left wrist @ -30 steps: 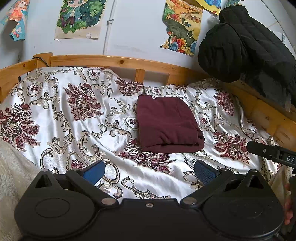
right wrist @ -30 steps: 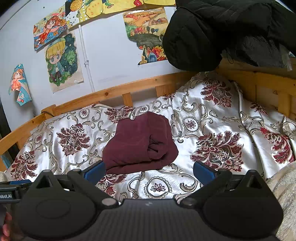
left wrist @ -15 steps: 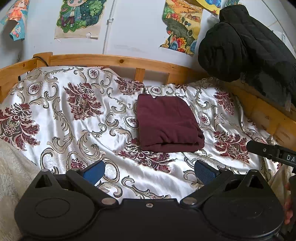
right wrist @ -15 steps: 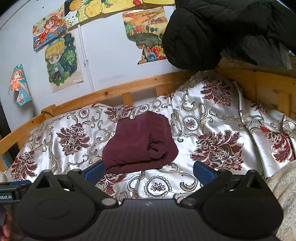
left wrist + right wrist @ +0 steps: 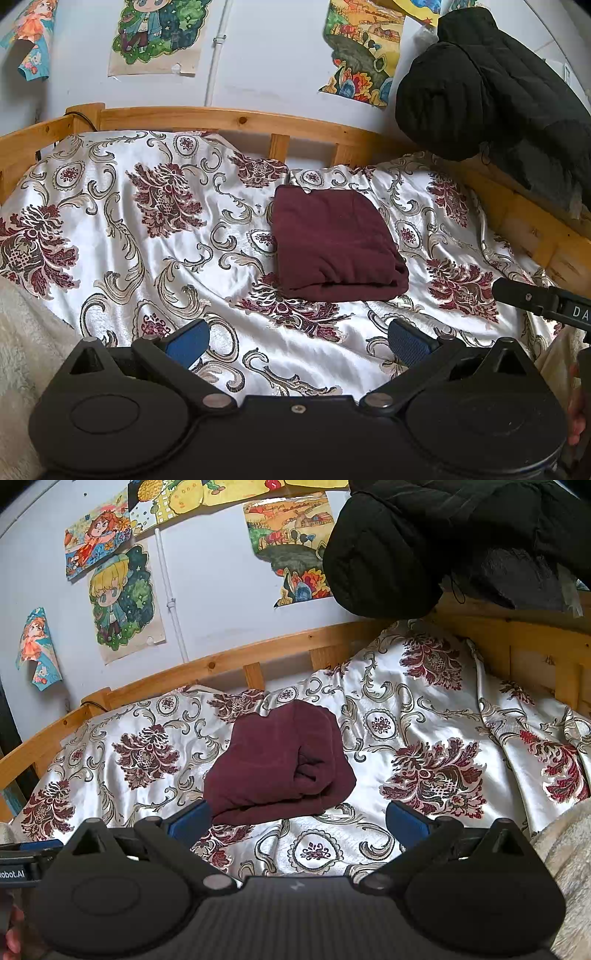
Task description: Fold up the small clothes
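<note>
- In the left wrist view the left gripper [image 5: 297, 341] filled the bottom of the frame, its blue pads [image 5: 186, 343] spread wide with nothing between them, only bedspread showing in the gap.
- The garment [image 5: 334, 247], a maroon cloth folded into a thick rectangle, lay just right of centre in that view, flat on the bedspread [image 5: 147, 236] and apart from the pads.
- Its folded edge faced the bottom of the frame, with layers visible along that edge.
- The right gripper [image 5: 297, 821] sat at the bottom of the right wrist view, likewise fully open and holding nothing.
- There the garment [image 5: 277, 768] lay at the centre of the frame, its near edge close above the left pad [image 5: 190, 821]; whether pad and cloth touched could not be told.
- From this side the fold looked looser, with a rolled crease on its right half.
- The bedspread was white satin with dark red flowers and grey scrolls, wrinkled across the bed.
- A wooden rail [image 5: 229, 120] ran behind the bed across the upper half of the frame.
- A black jacket [image 5: 495, 96] hung over the rail at the upper right of both views.
- Cartoon drawings [image 5: 123, 602] were stuck to the pale wall at the top.
- Part of the other gripper's black body [image 5: 543, 301] entered at the right edge of the left view.
- A fuzzy cream blanket [image 5: 18, 350] showed at the lower left edge.
</note>
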Demonstrator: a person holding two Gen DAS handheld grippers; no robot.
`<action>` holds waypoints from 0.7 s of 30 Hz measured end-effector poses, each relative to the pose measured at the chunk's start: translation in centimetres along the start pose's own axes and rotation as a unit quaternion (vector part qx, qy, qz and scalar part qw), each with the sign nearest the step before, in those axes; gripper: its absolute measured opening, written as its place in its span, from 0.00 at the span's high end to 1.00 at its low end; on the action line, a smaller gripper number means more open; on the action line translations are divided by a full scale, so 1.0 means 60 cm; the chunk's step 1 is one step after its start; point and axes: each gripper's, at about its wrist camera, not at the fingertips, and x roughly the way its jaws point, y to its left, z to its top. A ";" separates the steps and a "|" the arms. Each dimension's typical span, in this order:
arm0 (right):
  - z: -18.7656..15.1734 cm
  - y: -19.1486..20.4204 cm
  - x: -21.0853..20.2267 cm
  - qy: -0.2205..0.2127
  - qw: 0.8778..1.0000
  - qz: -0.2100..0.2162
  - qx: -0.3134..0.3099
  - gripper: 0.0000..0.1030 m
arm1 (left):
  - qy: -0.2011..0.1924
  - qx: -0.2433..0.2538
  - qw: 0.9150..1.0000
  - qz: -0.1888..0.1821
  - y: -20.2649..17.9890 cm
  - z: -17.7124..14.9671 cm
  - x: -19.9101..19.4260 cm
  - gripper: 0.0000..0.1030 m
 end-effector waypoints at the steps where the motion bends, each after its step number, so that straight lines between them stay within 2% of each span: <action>1: -0.001 0.000 0.000 0.000 1.000 0.000 0.000 0.00 | 0.000 0.000 1.000 -0.003 0.000 -0.001 -0.001 0.01; 4: 0.000 0.000 0.000 0.000 1.000 0.000 0.000 0.00 | 0.001 0.001 1.000 -0.024 -0.003 -0.006 -0.003 0.01; 6: 0.000 0.000 0.000 0.001 1.000 0.000 0.000 0.00 | -0.003 0.013 1.000 -0.015 -0.011 -0.007 -0.006 0.01; 8: -0.005 0.000 0.001 0.002 1.000 0.000 0.001 0.00 | -0.011 0.044 0.998 0.037 -0.028 -0.007 -0.010 0.01; 10: -0.007 0.001 0.000 0.002 1.000 0.000 0.002 0.00 | -0.023 0.081 0.992 0.097 -0.045 -0.008 -0.011 0.01; 12: -0.004 -0.001 0.002 0.003 1.000 0.000 0.002 0.00 | -0.032 0.096 0.988 0.119 -0.052 -0.010 -0.019 0.01; 16: -0.009 0.000 0.001 0.004 1.000 0.000 0.003 0.00 | -0.058 0.096 0.986 0.125 -0.052 -0.015 -0.044 0.01; 21: -0.009 0.005 0.005 0.006 1.000 -0.002 0.006 0.00 | -0.054 0.089 0.988 0.117 -0.048 -0.008 -0.045 0.01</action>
